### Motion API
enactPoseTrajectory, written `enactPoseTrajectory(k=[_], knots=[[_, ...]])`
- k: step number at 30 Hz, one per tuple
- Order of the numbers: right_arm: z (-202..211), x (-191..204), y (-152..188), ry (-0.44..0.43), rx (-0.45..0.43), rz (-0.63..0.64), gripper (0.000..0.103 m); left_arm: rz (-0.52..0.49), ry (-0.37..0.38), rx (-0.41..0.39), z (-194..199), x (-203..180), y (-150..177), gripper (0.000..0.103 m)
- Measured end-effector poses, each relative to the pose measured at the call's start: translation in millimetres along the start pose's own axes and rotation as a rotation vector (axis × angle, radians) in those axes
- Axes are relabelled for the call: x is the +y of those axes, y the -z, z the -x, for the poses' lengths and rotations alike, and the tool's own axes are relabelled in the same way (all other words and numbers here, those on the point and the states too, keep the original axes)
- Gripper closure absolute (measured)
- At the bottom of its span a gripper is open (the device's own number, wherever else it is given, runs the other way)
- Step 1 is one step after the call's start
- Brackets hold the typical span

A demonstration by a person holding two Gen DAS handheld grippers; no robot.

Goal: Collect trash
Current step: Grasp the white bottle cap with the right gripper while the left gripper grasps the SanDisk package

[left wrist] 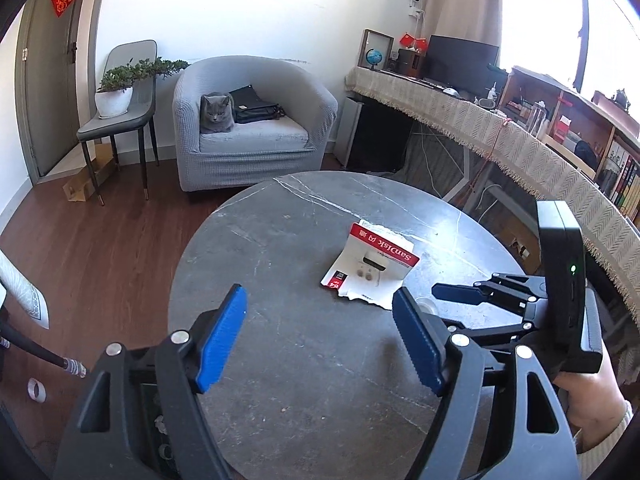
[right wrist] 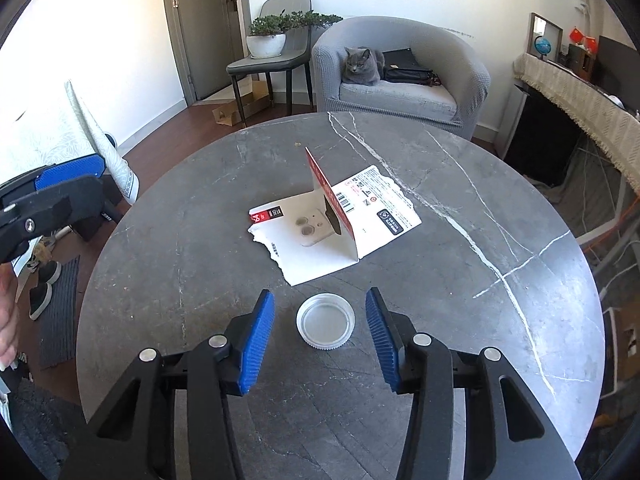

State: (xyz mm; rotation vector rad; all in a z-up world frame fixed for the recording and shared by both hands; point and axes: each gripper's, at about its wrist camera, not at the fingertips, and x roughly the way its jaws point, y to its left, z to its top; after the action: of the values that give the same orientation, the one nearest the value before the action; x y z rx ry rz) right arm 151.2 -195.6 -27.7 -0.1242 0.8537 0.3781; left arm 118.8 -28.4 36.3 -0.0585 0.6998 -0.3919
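Note:
A torn white-and-red SanDisk card package (right wrist: 340, 220) lies on the round grey marble table (right wrist: 480, 200), with one flap standing up. Just in front of it rests a small clear plastic lid (right wrist: 326, 320). My right gripper (right wrist: 320, 308) straddles the lid, open, with a gap between each blue pad and the rim. My left gripper (left wrist: 320, 296) is open over bare tabletop, short of the package (left wrist: 372, 264), with nothing between its pads. The left wrist view shows the right gripper (left wrist: 452, 306) at the right, held by a hand (left wrist: 592, 404). The left gripper (right wrist: 60, 186) appears at the left edge of the right wrist view.
Behind the table stands a grey armchair (right wrist: 400, 76) with a grey cat (right wrist: 360, 66) and a black bag on it. A chair with a potted plant (right wrist: 268, 36) is to its left. A long desk with a fringed cloth (left wrist: 500, 136) runs along the right. Shoes and a mat (right wrist: 60, 308) lie on the floor.

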Motion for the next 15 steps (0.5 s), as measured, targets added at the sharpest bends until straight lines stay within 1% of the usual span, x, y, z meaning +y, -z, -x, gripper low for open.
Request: enactPoseTrajectory(k=[2,4,7,11,12,13,15], knots=[[-1,3,5,0.002,0.012,0.012,0.057,0.011,0.025,0.006,-4,-4,0,0.026],[-1,5,10,0.030,0.020,0.035,0.059,0.014,0.028,0.012,-9,-10,0,0.026],[0,-4,12,0.006,0.006,0.008,0.063,0.036,0.039,0.012,-13,-15,-1,0.027],[3,-15,12,-0.032,-0.006,-0.038,0.068,0.068,0.054,0.018,-21,-19,-2,0.031],[3,-15,11,-0.039,-0.007,-0.042,0.069,0.072,0.053,0.023,-23,-21,-2,0.032],[3,-15,12,-0.042,-0.007,-0.041,0.072,0.070,0.052,0.027,-26,-24,-3,0.033],[3,-12,11,-0.042,-0.005,-0.028,0.073,0.065,0.049,0.033,-30,-29,-4,0.033]])
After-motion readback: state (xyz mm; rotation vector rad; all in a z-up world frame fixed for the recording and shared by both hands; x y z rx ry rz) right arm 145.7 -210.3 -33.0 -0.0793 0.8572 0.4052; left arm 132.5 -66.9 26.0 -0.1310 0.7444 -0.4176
